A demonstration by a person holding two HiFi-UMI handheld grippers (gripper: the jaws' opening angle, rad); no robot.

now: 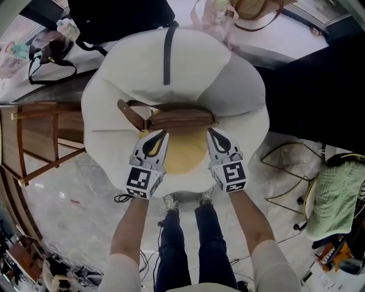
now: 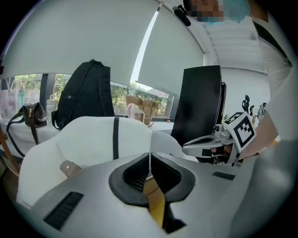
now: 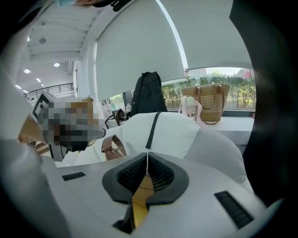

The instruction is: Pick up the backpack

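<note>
While the left tongs (image 1: 163, 133) and right tongs (image 1: 210, 132), both pressed together and empty, hovered over the white cushion (image 1: 228, 74) near a brown bag (image 1: 182, 120), the black backpack (image 1: 114, 17) stood upright behind the cushion.

Premises: a large commercial interior, of the lobby or showroom-lounge kind, not a dwelling.

Evidence:
- A high white ceiling with recessed round lights (image 3: 27, 70) and a dark upper-level railing (image 3: 51, 88).
- A long strip of window glass with greenery outside (image 3: 233, 76), under broad white roller blinds (image 3: 139, 42).
- A glossy pale marble-pattern floor (image 1: 85, 188).
- A long white window ledge (image 3: 233, 123) carrying a row of bags: a black fabric backpack (image 3: 148, 93), a woven straw tote bag (image 3: 210, 103) and a small black handbag (image 2: 29, 115).
- A big white cushioned lounge seat (image 1: 217, 74) in front of the ledge, with a brown wooden frame (image 1: 40, 137) beside it.
</note>
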